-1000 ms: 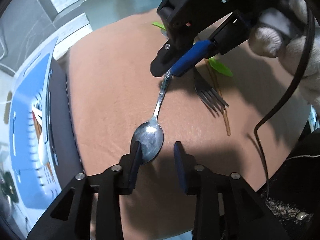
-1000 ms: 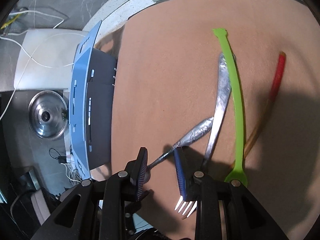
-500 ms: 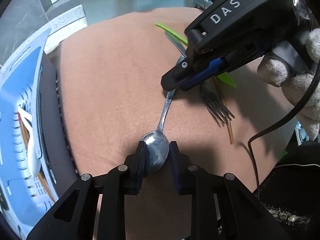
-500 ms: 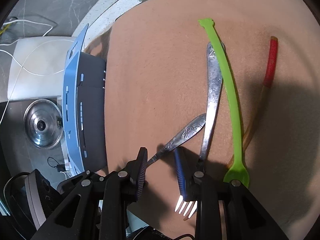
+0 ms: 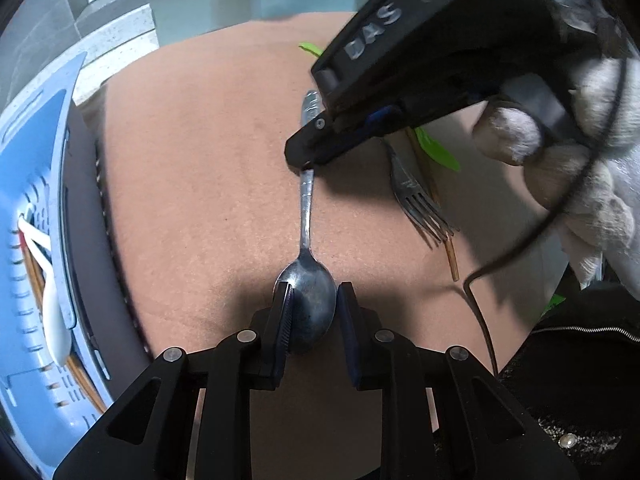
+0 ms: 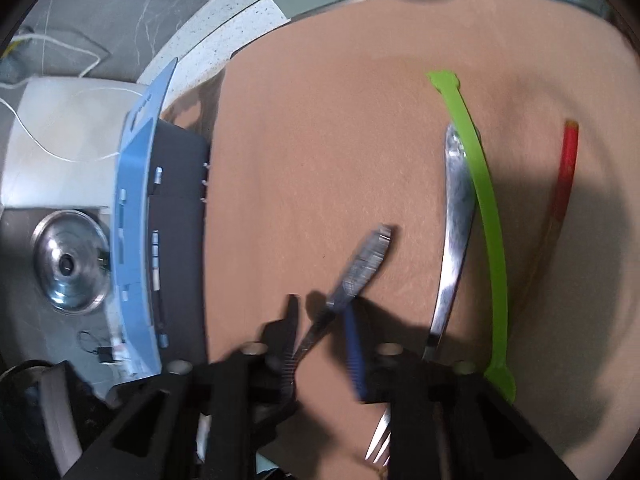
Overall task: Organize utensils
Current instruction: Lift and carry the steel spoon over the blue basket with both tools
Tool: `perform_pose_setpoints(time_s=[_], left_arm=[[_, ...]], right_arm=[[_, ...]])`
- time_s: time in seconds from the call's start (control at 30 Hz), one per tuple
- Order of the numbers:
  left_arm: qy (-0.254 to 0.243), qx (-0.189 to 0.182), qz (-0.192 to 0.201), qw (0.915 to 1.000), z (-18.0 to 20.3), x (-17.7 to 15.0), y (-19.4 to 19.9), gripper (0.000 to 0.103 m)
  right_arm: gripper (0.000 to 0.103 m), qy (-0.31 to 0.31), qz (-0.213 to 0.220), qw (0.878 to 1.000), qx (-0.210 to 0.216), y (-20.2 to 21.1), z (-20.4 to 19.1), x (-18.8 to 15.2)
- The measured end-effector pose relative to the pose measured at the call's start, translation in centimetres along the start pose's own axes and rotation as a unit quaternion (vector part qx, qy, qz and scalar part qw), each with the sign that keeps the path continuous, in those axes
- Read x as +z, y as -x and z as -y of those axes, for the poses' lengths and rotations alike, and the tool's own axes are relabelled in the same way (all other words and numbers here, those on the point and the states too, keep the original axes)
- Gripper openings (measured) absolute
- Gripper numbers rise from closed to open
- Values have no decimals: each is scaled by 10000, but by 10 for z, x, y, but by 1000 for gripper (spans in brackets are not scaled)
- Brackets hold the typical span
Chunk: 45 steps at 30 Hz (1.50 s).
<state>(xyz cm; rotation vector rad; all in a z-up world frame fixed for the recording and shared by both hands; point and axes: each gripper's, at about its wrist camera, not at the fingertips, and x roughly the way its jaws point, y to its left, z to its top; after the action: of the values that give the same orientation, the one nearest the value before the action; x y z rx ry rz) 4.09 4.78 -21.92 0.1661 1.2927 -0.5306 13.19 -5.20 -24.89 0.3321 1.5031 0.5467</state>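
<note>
A steel spoon [image 5: 306, 216] lies on the brown mat [image 5: 192, 168]. Its bowl sits between the pads of my left gripper [image 5: 312, 312], which is shut on it. In the left wrist view my right gripper [image 5: 308, 160] comes down on the spoon's handle. From the right wrist view the handle [image 6: 362, 264] crosses slantwise between the fingers of my right gripper [image 6: 320, 340]. Its jaws are closing and both pads touch the handle. A fork [image 5: 416, 200] lies just right of the spoon, with a green utensil [image 6: 488, 220] and a red-tipped chopstick [image 6: 564, 176] beyond it.
A blue slotted utensil basket [image 5: 36, 208] stands at the mat's left edge, holding a white spoon and chopsticks. A person's white-gloved hand [image 5: 580, 168] holds the right gripper. A steel pot lid [image 6: 70, 268] lies off the mat past the basket. A cable [image 5: 520, 248] hangs at the right.
My left gripper slid forward and its jaws shut around the spoon bowl. The right jaws narrowed onto the handle, and the handle's end swung upward in the right wrist view.
</note>
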Motion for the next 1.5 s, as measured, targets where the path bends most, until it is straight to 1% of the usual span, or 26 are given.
perform_pose_setpoints(time_s=[0.13,0.27,0.33,0.37,0.4,0.43,0.5,0.67,0.77,0.9,1.03,1.1,1.3,1.43,1.47,1.5], left_arm=[[-61,108,39,9999,3,-5,5,21],[-212,350,33,9992,8,-11,5,21],[-181,431,30,9989,8,-12,2,21],[-92,427,90,9990,7,-11,2,21],[22,386,172,9991,4,-10,4,16],[74,313,216,9992,3,-9,6,14],[46,328,263,9991,4,-8,9,12],[-56,340,311,9989,12,-12,14,10],[-90,347,410,9985,9,-16,29,10],[-13,356,634,9974,10,-27,51,10],[146,371,866,9954,-4,-34,73,10],[246,399,966,9942,-12,-30,86,10],[680,590,1192,9888,-62,-44,106,10],[1044,721,1248,9840,-102,-55,114,10],[1115,741,1244,9831,-103,-57,111,10],[1211,778,1237,9818,-113,-60,111,10]], right_arm=[[9,-2,70,10000,4,0,1,1],[9,-71,70,9999,24,1,3,1],[9,-42,74,10000,17,1,3,1],[9,-46,79,10000,17,2,3,1],[9,-46,84,10000,17,2,3,0],[9,-56,98,9999,25,3,4,0],[9,-102,110,9999,51,4,4,0],[8,-154,153,9996,154,9,3,-4],[7,-118,212,9994,253,17,-4,-6],[6,84,342,9987,370,30,-27,-5],[5,352,447,9973,474,37,-60,0],[5,513,466,9962,525,36,-82,3],[4,938,410,9929,602,20,-142,18],[2,1112,223,9918,595,-6,-179,29],[2,1192,187,9911,563,-14,-190,32],[2,1270,184,9904,505,-19,-196,33]])
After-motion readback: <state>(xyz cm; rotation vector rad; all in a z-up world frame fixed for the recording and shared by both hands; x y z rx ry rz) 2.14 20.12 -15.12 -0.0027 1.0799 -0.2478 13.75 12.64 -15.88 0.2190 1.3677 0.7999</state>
